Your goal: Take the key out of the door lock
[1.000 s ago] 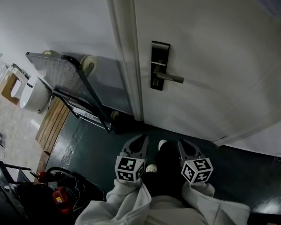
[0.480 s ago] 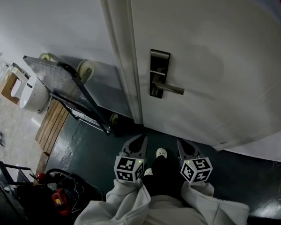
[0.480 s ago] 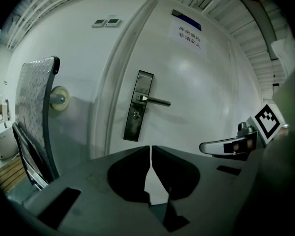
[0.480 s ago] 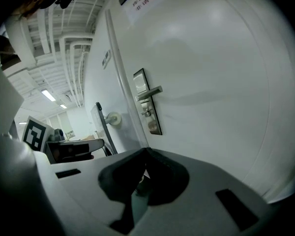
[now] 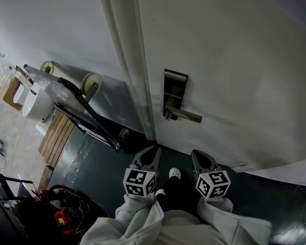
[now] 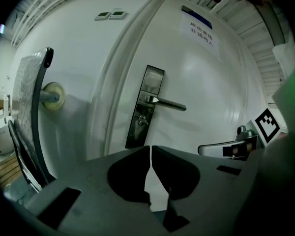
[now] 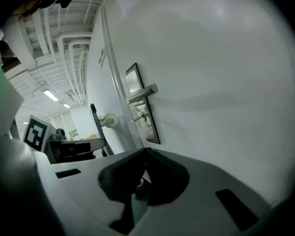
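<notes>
"On the lock plate (image 6: pixel 145 107), just under the lever handle (image 6: pixel 167 103), the key (image 6: pixel 141 120) sat in the door (image 5: pixel 234 60), well apart from both your grippers. Your left gripper (image 6: pixel 150 149) and right gripper (image 7: pixel 146 151) were each clenched on nothing, low in front of you."

"So you had to open one before reaching. Had you arrived clenched, you would likely have knocked the key or the handle rather than taken it. Pulling before the key was turned straight could have jammed it, and a skewed pull might have bent it."
</notes>
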A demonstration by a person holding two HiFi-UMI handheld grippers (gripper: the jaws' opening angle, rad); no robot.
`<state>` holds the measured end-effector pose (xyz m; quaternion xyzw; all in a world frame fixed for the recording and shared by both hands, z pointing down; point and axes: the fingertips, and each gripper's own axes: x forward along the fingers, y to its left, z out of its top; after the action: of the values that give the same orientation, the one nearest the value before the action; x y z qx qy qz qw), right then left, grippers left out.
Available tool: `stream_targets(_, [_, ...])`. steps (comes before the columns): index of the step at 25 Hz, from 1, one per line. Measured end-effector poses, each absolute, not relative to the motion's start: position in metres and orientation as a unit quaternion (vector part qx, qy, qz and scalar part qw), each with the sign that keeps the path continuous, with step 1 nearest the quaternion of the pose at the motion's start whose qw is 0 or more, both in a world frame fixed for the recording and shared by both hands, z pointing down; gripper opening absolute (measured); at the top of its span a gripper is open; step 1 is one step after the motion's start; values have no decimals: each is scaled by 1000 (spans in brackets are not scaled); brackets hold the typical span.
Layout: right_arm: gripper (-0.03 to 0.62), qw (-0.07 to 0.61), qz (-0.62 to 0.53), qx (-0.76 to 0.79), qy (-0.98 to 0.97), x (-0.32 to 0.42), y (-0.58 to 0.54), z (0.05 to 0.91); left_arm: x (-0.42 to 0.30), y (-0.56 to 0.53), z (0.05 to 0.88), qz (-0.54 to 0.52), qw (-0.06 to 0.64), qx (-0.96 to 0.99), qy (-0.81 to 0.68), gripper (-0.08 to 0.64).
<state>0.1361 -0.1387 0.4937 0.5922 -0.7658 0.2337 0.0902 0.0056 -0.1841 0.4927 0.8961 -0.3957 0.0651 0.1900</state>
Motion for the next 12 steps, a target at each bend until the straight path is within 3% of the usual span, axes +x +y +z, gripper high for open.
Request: stream_targets(12, [52, 99, 235, 559, -789, 155, -210, 494, 24, -254, 490, 28, 227, 880, -417, 23])
